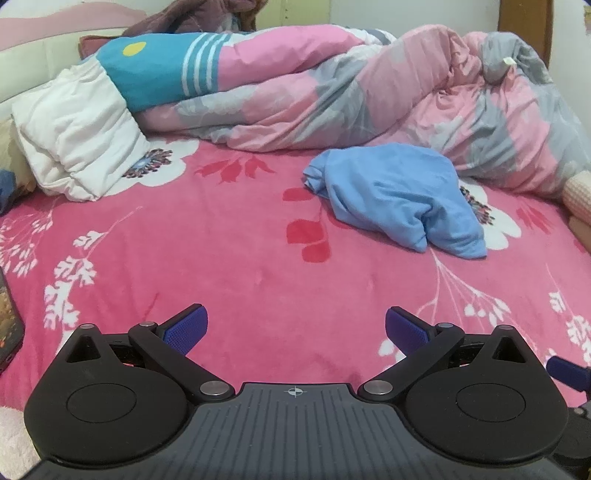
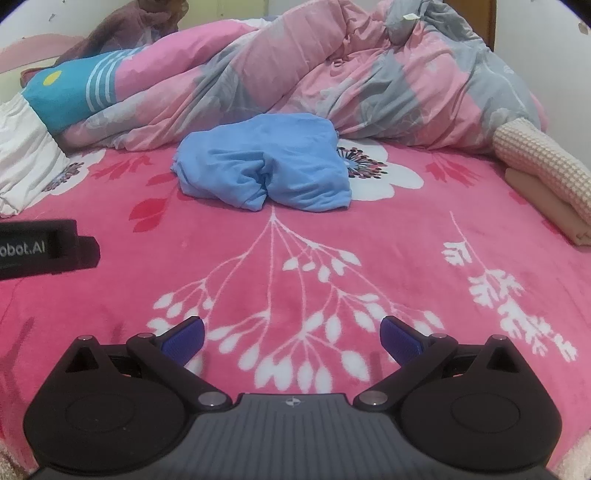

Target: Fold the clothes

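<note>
The left gripper (image 1: 296, 325) stands with its jaws spread wide and nothing between them, its blue pads (image 1: 186, 326) hovering above the pink floral blanket (image 1: 221, 240). The right gripper (image 2: 291, 334) is likewise released and empty, jaws fully apart over a white leaf print on the same blanket.

Ahead of the left gripper and to its right lies the crumpled blue garment (image 1: 399, 195), unfolded, resting on the blanket; from the right gripper it sits straight ahead, slightly left, well apart from both sets of fingers.

Beyond the garment, a bunched pink-and-grey quilt (image 1: 369, 92) runs across the far side of the bed, touching or nearly touching the garment's far edge. Far left of the left gripper sits a white padded bundle (image 1: 74, 136), with a teal striped cloth (image 1: 159, 74) just behind it. A dark phone-like object (image 1: 9, 325) lies at the left gripper's near left edge. To the right gripper's far right lie a beige waffle-textured roll (image 2: 543, 162) and a folded peach cloth (image 2: 546, 206). The body of the other gripper (image 2: 37, 247) shows at its left. A pale wall (image 2: 229, 11) closes the room behind.
</note>
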Motion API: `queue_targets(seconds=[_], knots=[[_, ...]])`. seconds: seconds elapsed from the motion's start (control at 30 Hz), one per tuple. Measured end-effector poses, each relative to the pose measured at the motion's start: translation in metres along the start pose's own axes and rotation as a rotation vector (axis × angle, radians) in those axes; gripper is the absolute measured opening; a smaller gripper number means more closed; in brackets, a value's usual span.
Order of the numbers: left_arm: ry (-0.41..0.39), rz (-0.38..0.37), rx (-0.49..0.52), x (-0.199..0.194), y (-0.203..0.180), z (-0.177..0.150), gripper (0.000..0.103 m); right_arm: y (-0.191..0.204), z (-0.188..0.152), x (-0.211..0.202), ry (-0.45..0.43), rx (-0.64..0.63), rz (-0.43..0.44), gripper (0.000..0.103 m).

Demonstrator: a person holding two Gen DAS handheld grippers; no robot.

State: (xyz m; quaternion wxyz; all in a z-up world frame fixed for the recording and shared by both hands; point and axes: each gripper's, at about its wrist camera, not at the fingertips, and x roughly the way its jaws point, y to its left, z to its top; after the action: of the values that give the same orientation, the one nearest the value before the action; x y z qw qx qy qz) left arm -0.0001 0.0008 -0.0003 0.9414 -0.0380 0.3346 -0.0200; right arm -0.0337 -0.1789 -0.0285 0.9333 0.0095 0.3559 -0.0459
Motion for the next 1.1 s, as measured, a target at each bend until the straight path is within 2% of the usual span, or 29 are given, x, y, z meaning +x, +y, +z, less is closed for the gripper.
queue_targets(seconds=[0.13, 0.23, 0.37, 0.53, 0.8, 0.9, 0.97, 1.03, 1.1], knots=[[0.063, -0.054, 0.006, 0.009, 0.000, 0.002, 0.103, -0.001, 0.000, 0.000, -0.001, 0.002, 0.004, 0.103], [0.066, -0.089, -0.017, 0.009, 0.001, -0.002, 0.103, -0.002, 0.001, -0.001, -0.002, 0.004, 0.007, 0.103], [0.132, -0.054, -0.049, 0.016, -0.001, -0.005, 0.103, -0.008, 0.002, -0.001, 0.000, 0.012, 0.009, 0.103], [0.158, -0.032, -0.143, 0.022, 0.007, -0.009, 0.103, -0.009, 0.003, -0.002, -0.005, 0.021, 0.006, 0.103], [0.129, -0.030, -0.212, 0.023, 0.015, -0.015, 0.103, -0.011, 0.004, -0.001, -0.005, 0.032, 0.008, 0.103], [0.120, 0.017, -0.131, 0.024, 0.006, -0.016, 0.103, -0.010, 0.003, -0.001, -0.006, 0.032, 0.007, 0.103], [0.086, 0.074, -0.059, 0.022, -0.001, -0.017, 0.103, -0.010, 0.003, -0.001, -0.007, 0.030, 0.007, 0.103], [0.061, 0.081, -0.048, 0.019, -0.003, -0.017, 0.103, -0.010, 0.003, -0.001, -0.006, 0.030, 0.006, 0.103], [0.046, 0.039, -0.069, 0.017, 0.000, -0.015, 0.103, -0.011, 0.003, 0.000, -0.005, 0.031, 0.005, 0.103]])
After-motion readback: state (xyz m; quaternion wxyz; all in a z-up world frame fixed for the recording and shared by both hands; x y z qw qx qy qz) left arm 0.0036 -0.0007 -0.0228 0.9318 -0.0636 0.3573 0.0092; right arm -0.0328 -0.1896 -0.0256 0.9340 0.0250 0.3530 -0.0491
